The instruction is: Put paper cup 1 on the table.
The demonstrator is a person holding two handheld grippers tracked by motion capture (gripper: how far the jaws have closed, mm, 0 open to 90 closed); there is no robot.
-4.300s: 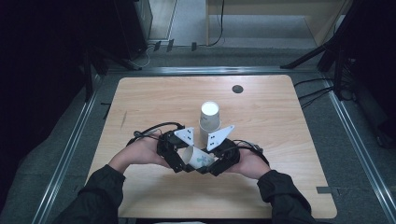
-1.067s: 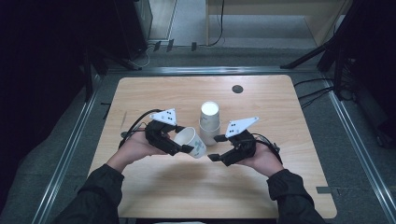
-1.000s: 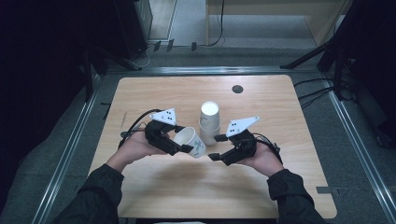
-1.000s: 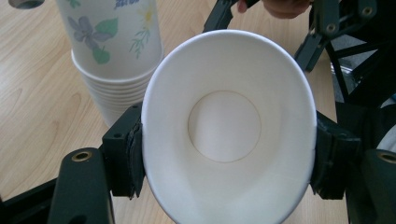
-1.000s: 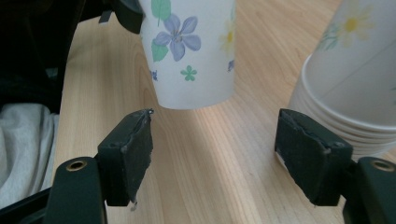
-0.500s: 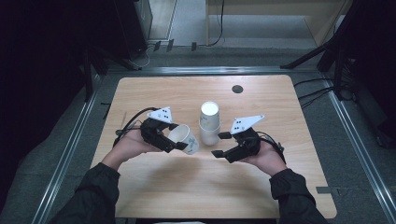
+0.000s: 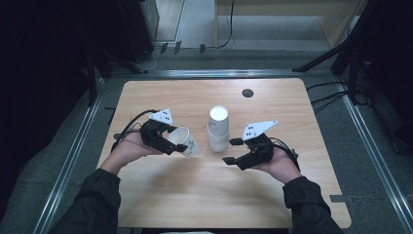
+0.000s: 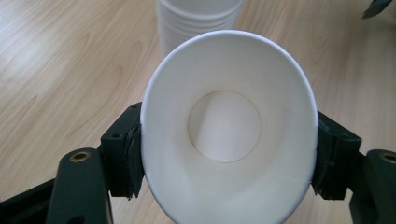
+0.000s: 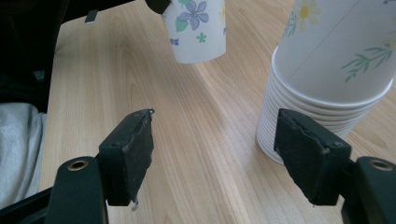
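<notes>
High view: wooden table (image 7: 160,195), dark room; left gripper (image 7: 179,147) pinching paper cup (image 7: 185,141), right gripper (image 7: 233,150) spread.

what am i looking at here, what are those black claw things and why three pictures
A person sits at a light wooden table holding a black two-jaw gripper in each hand. The high view looks down from above; each gripper view comes from a camera riding on that tool. The left gripper pinches a single white paper cup with flower print by its rim, squeezing it oval. The right gripper is open, nothing between its jaws, beside an upside-down stack of white flowered paper cups.
</notes>
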